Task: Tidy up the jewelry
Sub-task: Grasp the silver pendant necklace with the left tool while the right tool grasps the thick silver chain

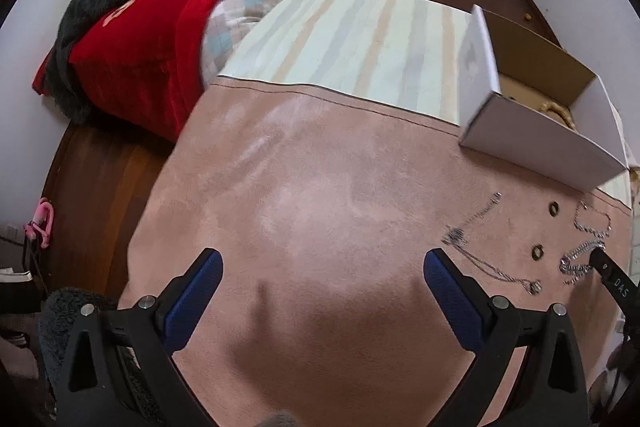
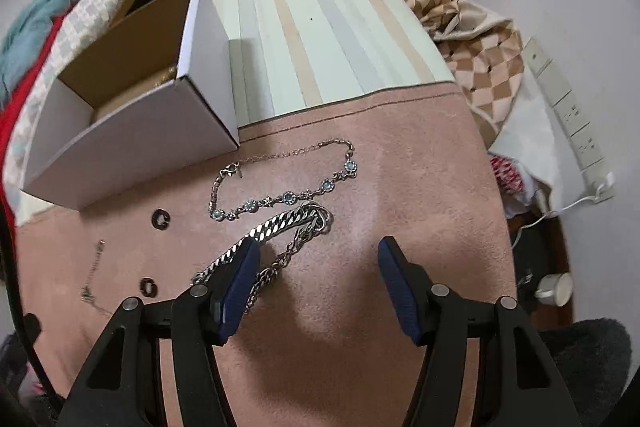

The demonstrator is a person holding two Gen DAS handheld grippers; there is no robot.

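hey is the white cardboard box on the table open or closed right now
Open. The white box has no lid over it; both views look straight into its brown inside, where something gold-coloured lies at the bottom.

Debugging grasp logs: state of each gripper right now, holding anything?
Left gripper: open, holding nothing, over the pink mat.
Right gripper: open, holding nothing; its left finger overlaps the silver curb chain.

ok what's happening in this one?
Jewelry sorting, early on. The right gripper is open, low over the pink mat, its left finger beside the heavy silver chain; nothing is gripped. The blue-stone bracelet, two dark rings and a thin necklace lie loose on the mat. The left gripper is open over bare mat. The white box holds something gold-coloured.
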